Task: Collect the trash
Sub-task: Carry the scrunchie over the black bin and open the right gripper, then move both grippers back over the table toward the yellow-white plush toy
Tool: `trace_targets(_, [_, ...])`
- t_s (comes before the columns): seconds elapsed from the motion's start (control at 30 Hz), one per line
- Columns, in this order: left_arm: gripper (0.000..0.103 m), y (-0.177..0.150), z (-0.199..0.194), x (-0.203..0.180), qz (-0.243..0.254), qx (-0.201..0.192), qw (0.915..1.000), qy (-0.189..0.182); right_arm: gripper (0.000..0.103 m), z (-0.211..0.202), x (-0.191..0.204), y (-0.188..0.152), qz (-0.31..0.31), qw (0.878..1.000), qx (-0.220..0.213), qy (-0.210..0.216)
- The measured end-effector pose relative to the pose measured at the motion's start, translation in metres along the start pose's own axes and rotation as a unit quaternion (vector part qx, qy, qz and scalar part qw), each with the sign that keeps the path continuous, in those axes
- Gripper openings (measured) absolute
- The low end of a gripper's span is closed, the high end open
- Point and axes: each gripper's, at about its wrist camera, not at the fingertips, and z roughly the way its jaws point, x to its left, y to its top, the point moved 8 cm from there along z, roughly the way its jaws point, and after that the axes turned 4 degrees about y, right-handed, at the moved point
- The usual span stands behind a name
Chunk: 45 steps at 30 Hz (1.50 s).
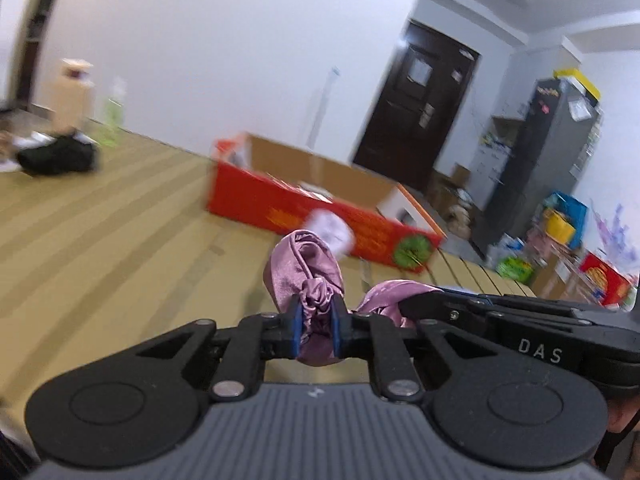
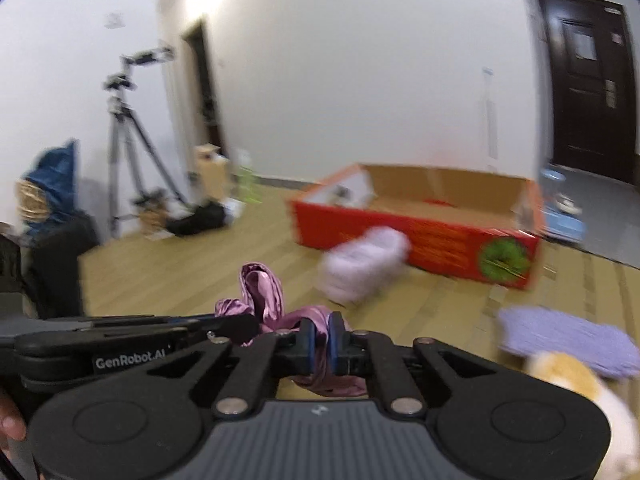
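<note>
Both grippers are clamped down on the same thing, a purple satin scrunchie [image 1: 308,280]: left gripper [image 1: 316,330] has its blue pads pinched nearly together on the gathered middle, right gripper [image 2: 320,344] is squeezed onto the other end, so it hangs between them above the wood floor [image 1: 120,216].

Looks like the carry step to me. The scrunchie's picked up and the red cardboard box [image 2: 420,232] sits ahead, open top, near the white wall. Next move probably means lifting over the box's near edge, then letting go with both.

Floor between here and the box is mostly open, except a pale bundle [image 2: 360,268] right by the box's front side and a lilac cloth [image 2: 568,340] off right.
</note>
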Motion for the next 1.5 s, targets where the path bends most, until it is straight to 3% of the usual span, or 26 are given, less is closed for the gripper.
trace_targets(0.17, [0.014,0.014,-0.073,0.083,-0.032,-0.026,0.9972,0.063,0.006,0.022,0.089,0.012,-0.02,0.994,-0.021,0.101])
trace_targets(0.33, [0.014,-0.022,-0.129,0.17,-0.058,-0.002,0.9882,0.142,0.006,0.065,0.187,-0.013,-0.068,0.982,0.031,0.174])
trace_targets(0.5, [0.014,-0.068,-0.145,0.23,-0.09,0.067,0.9744,0.195,0.006,0.103,0.271,-0.067,-0.152,0.966,0.102,0.181])
trace_targets(0.7, [0.014,-0.12,-0.135,0.304,-0.15,0.151,0.9469,0.241,0.006,0.165,0.33,-0.125,-0.197,0.948,0.187,0.166])
trace_targets(0.77, [0.016,-0.136,-0.124,0.321,-0.163,0.178,0.9389,0.245,0.006,0.185,0.34,-0.145,-0.206,0.942,0.211,0.161])
trace_targets(0.87, [0.039,-0.152,-0.109,0.348,-0.19,0.193,0.924,0.27,0.01,0.215,0.344,-0.178,-0.213,0.936,0.239,0.144])
trace_targets(0.9, [0.048,-0.158,-0.105,0.353,-0.193,0.204,0.9196,0.275,0.016,0.223,0.34,-0.187,-0.207,0.937,0.245,0.141])
trace_targets(0.93, [0.048,-0.163,-0.103,0.358,-0.19,0.216,0.915,0.283,0.031,0.23,0.336,-0.196,-0.2,0.936,0.254,0.138])
trace_targets(0.97, [0.049,-0.167,-0.101,0.362,-0.185,0.226,0.9105,0.292,0.036,0.238,0.333,-0.206,-0.19,0.934,0.271,0.133])
trace_targets(1.03, [0.058,-0.176,-0.1,0.366,-0.191,0.25,0.9024,0.295,0.035,0.243,0.328,-0.223,-0.184,0.926,0.302,0.128])
trace_targets(1.17, [0.058,-0.186,-0.099,0.363,-0.175,0.279,0.8988,0.29,0.037,0.246,0.33,-0.24,-0.192,0.912,0.338,0.131])
trace_targets(1.23, [0.058,-0.186,-0.099,0.361,-0.171,0.28,0.898,0.293,0.042,0.244,0.329,-0.24,-0.181,0.912,0.343,0.133])
trace_targets(1.5, [0.063,-0.189,-0.098,0.356,-0.166,0.288,0.8956,0.296,0.044,0.244,0.323,-0.235,-0.18,0.913,0.341,0.128])
